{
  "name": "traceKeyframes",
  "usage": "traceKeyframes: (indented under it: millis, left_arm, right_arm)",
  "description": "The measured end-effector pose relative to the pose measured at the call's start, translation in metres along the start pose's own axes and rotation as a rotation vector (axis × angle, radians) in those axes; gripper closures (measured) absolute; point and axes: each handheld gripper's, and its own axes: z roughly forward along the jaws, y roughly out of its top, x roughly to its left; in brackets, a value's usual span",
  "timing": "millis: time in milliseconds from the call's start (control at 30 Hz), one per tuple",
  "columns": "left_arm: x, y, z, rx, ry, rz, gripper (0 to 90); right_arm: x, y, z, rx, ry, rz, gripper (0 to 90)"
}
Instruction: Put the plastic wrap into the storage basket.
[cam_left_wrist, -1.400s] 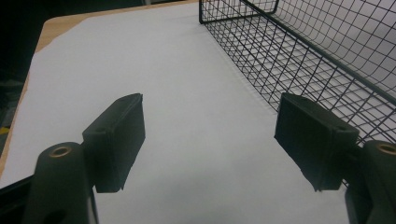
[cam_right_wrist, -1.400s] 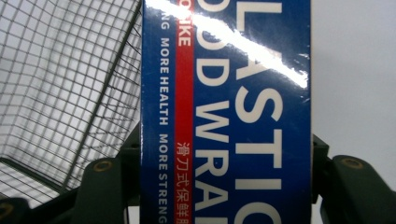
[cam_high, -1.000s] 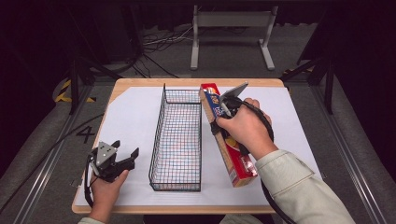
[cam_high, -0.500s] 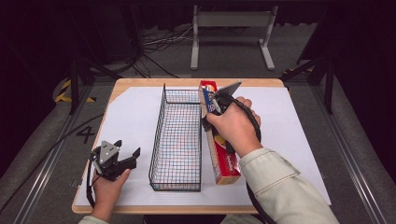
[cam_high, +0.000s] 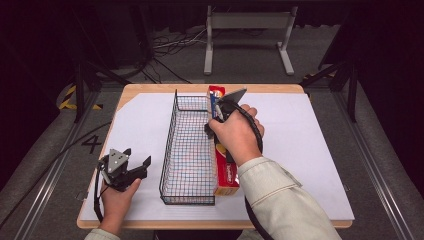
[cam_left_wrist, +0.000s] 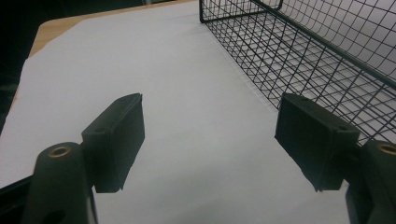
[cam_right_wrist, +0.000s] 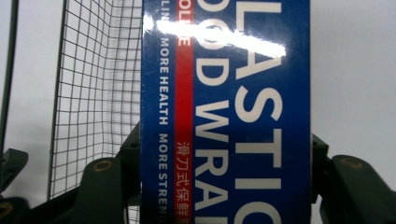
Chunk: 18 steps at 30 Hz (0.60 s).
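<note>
A long blue and red plastic wrap box (cam_high: 227, 172) lies lengthwise right beside the right wall of a black wire basket (cam_high: 189, 150). My right gripper (cam_high: 218, 119) is shut on the box near its far end, with a hand covering the jaws. In the right gripper view the box (cam_right_wrist: 233, 116) stands between the two jaws of the right gripper (cam_right_wrist: 226, 158), which press on both its sides, and the basket's mesh (cam_right_wrist: 93, 93) shows on the left. My left gripper (cam_high: 138, 156) rests open at the table's front left, holding nothing. The left gripper (cam_left_wrist: 210, 140) hovers over white paper.
A white sheet (cam_high: 310, 150) covers the wooden table (cam_high: 150, 89). In the left gripper view the basket's wall (cam_left_wrist: 303, 60) runs close by on the right. A metal stand (cam_high: 247, 20) and cables (cam_high: 165, 45) are on the floor behind the table.
The right gripper has swung the box's near end leftward, so it now lies parallel against the basket's right side. The left gripper has stayed still.
</note>
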Motion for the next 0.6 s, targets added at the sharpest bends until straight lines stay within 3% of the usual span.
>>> traceKeyframes:
  millis: [433,600]
  left_arm:
    - [0.000,0.000,-0.001,0.003,0.012,-0.003,24.4]
    - [0.000,0.000,-0.001,0.002,0.013,-0.005,24.4]
  right_arm:
    - [0.024,0.005,0.010,-0.032,-0.008,0.029,40.3]
    - [0.030,0.005,0.016,-0.075,-0.006,0.030,40.2]
